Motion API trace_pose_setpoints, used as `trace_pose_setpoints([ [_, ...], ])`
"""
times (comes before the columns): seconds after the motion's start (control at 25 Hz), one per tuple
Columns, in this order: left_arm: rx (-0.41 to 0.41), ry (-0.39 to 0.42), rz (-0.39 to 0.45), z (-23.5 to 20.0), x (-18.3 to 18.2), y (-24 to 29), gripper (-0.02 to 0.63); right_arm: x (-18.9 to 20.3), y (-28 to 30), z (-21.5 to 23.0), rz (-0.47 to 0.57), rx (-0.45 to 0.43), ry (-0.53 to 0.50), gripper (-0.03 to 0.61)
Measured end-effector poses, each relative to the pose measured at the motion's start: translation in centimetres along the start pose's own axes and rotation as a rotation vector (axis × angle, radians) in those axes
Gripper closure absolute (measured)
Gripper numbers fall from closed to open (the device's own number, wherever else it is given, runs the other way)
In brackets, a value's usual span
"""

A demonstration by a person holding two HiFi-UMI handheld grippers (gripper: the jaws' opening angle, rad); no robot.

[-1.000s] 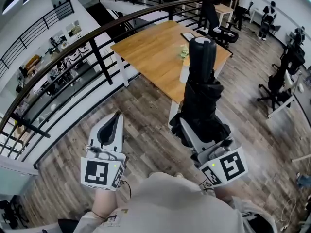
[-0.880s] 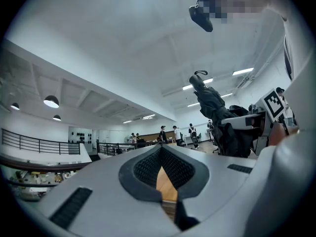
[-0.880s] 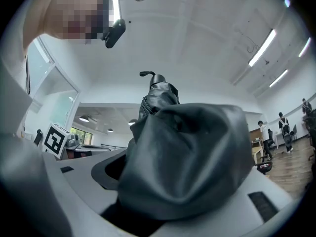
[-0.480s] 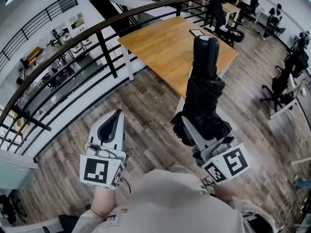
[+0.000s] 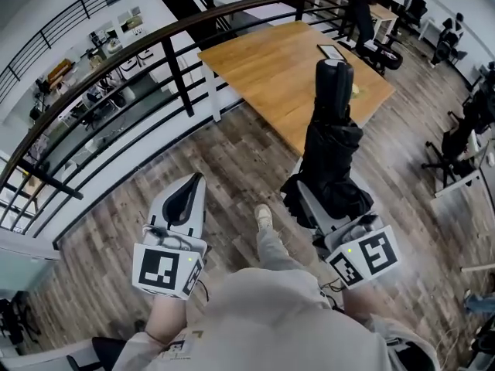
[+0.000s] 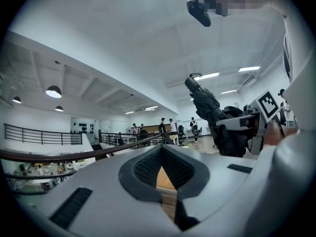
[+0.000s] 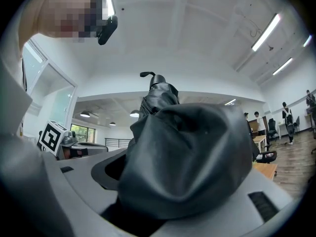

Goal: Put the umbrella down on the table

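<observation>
A folded black umbrella (image 5: 331, 145) stands upright in my right gripper (image 5: 325, 207), which is shut on its bunched fabric; the handle end points up toward the wooden table (image 5: 271, 68). In the right gripper view the umbrella (image 7: 182, 157) fills the space between the jaws. My left gripper (image 5: 183, 203) is held at the left over the plank floor, shut with nothing in it; in its own view the left gripper (image 6: 163, 174) has its jaw tips together, and the umbrella (image 6: 212, 117) shows at the right.
A black railing (image 5: 155, 49) curves across the left, with a lower floor beyond it. Office chairs (image 5: 371, 37) and desks stand past the table at the right. A tablet (image 5: 331, 52) lies on the table. My foot (image 5: 264, 216) shows on the floor.
I have walked closer to the table; it sits lower and larger in the head view. A foot has come into view. Both grippers keep their hold and pose.
</observation>
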State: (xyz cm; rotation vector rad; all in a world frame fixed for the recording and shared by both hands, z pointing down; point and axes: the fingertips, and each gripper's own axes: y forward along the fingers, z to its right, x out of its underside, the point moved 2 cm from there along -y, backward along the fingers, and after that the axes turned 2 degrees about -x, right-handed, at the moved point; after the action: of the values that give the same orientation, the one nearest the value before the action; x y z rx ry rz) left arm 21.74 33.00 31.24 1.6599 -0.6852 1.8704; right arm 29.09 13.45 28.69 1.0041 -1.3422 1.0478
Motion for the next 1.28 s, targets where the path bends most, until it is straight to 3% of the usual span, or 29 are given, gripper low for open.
trace_pose_setpoints([
  [0.44,-0.034,0.032,-0.041,-4.0,1.7,13.0,0.597,1.9,10.8,9.6,-0.010,-0.067,0.038,0.296],
  [0.72,-0.047,-0.013,-0.105,-8.7,4.5,23.5,0.597,4.1,21.1,16.8,-0.073,-0.078,0.045,0.296],
  [1.0,-0.053,0.021,-0.135,-5.3,4.0,32.1,0.597,5.5,23.4,25.7,-0.091,-0.098,0.090,0.296],
  [1.28,-0.028,0.018,-0.161,-6.2,3.7,40.5,0.597,6.4,28.7,31.9,-0.117,-0.092,0.148,0.296],
])
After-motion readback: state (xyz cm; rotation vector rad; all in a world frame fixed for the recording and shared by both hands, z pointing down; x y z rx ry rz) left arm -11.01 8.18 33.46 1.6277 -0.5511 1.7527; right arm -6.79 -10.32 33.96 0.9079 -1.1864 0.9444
